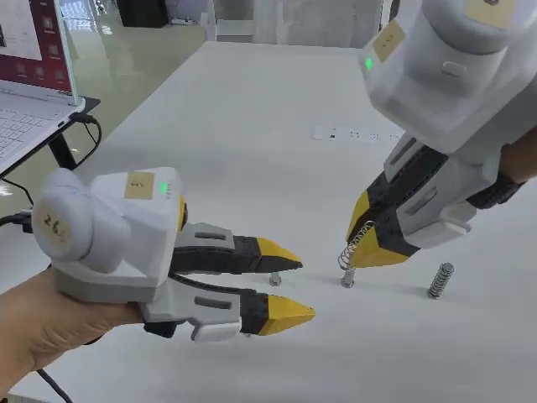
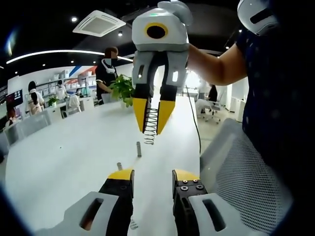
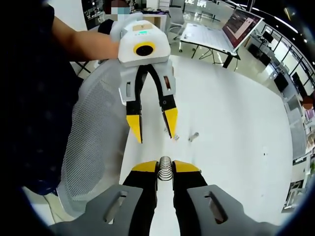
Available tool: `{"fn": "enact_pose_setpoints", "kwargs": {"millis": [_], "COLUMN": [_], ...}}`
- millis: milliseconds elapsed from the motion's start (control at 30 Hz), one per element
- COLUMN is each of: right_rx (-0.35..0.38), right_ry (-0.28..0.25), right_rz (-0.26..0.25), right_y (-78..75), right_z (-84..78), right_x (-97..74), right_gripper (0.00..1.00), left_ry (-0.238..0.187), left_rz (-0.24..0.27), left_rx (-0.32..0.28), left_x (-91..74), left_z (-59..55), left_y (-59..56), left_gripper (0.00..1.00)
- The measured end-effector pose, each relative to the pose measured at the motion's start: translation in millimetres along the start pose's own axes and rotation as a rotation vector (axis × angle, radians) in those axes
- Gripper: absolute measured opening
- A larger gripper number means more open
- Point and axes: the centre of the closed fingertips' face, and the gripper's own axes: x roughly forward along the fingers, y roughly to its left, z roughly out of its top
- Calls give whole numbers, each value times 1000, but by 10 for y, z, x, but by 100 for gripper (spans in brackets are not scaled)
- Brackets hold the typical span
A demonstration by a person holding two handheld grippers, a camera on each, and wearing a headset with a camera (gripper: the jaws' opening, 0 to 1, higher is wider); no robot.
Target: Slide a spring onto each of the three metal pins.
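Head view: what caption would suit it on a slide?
Right gripper holds a spring near the middle pin; another pin already carries one; left gripper open.

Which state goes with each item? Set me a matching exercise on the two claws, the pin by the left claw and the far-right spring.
1. left claw
2. right claw
3. pin by the left claw
4. far-right spring

A. shut on the held spring
B. bare
C. open, holding nothing
D. standing on the bench, ungripped

Pairs: 1-C, 2-A, 3-B, 4-D.
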Motion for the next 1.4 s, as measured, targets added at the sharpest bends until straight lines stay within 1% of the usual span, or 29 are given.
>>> {"fn": "enact_pose_setpoints", "kwargs": {"millis": [200,333,433,533,567,667,767,833,900,933,1067,1133,1200,1267,1400], "right_rx": [13,21,28,36,38,41,52,55,59,62,70,71,82,85,92], "right_ry": [16,28,38,41,43,56,59,71,82,86,111,115,125,143,171], "right_rz": [-7,-21,-32,-40,-40,-47,-50,-60,-65,-63,-66,-67,-59,-56,-32], "right_y": [-74,-203,-283,-338,-348,-397,-429,-519,-520,-531,-605,-648,-693,-732,-773], "right_z": [-48,-90,-124,-148,-154,-197,-227,-278,-300,-315,-382,-397,-425,-463,-519], "right_x": [-6,-30,-30,-30,-27,-10,1,39,38,49,110,141,193,253,389], "right_gripper": [8,8,8,8,8,8,8,8,8,8,8,8,8,8,8], "left_ry": [0,-6,-8,-2,0,10,35,49,51,52,53,58,57,44,48], "left_rz": [48,91,114,139,141,157,178,185,191,194,210,216,220,217,213], "left_rx": [-26,-44,-54,-64,-64,-72,-78,-78,-78,-88,-101,-105,-108,-108,-102], "left_x": [-139,-229,-271,-298,-304,-331,-362,-377,-388,-396,-413,-413,-411,-398,-376], "left_z": [-48,-70,-88,-119,-128,-199,-316,-376,-409,-431,-480,-497,-494,-460,-457], "left_y": [83,172,218,265,272,313,360,371,386,400,449,459,462,446,422], "left_gripper": [32,36,39,44,44,47,49,51,52,52,54,55,57,58,59]}}
